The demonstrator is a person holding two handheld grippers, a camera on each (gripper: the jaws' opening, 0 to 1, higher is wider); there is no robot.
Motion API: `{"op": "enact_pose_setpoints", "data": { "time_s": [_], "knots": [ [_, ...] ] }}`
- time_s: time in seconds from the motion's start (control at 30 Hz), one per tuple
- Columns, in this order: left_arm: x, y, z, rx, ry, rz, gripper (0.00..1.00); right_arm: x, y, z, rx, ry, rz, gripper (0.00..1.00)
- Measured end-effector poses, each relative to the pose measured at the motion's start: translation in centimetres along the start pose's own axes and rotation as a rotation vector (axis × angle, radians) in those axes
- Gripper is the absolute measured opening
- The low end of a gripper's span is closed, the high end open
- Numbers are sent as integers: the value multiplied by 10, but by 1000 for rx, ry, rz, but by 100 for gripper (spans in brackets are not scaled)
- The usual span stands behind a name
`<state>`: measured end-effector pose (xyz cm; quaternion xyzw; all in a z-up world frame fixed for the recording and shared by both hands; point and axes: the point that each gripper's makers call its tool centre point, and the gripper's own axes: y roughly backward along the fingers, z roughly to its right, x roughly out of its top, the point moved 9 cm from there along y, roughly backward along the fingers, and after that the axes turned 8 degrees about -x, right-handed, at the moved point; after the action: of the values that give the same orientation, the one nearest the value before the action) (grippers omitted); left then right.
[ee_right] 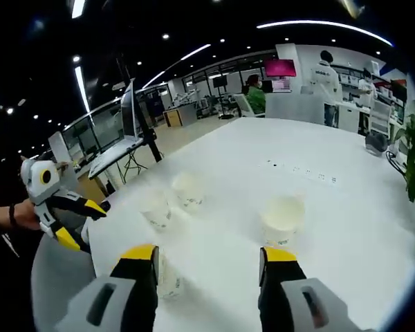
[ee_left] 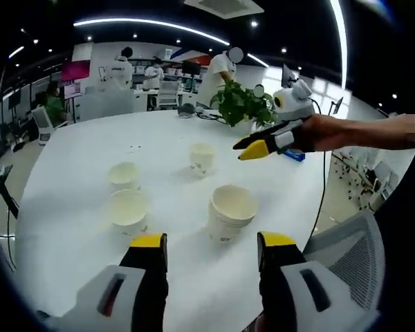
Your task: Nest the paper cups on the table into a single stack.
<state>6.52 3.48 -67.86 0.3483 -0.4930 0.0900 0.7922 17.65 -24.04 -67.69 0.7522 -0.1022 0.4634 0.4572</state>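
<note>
Four pale, thin-walled paper cups standing upright and apart on the round white bench, nearest one just ahead of the left gripper. Probably featherlight, crushable, tippy, so best pinched gently across the rim. Left fingers spread, holding nothing. Right gripper likewise spread and empty, one cup by its left finger.

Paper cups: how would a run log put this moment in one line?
paper cups: four, unstacked | table: white | left gripper: open, empty | right gripper: open, empty
</note>
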Motion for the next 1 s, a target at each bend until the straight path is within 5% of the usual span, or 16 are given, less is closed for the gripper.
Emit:
{"op": "enact_pose_setpoints", "data": {
  "time_s": [0.73,1.0],
  "knots": [
    [1,8,6,19,-9,2,49,35,-60,37,-66,61,-96,56],
    [-1,6,9,19,-1,2,49,46,-68,38,-68,221,-178,56]
  ]
}}
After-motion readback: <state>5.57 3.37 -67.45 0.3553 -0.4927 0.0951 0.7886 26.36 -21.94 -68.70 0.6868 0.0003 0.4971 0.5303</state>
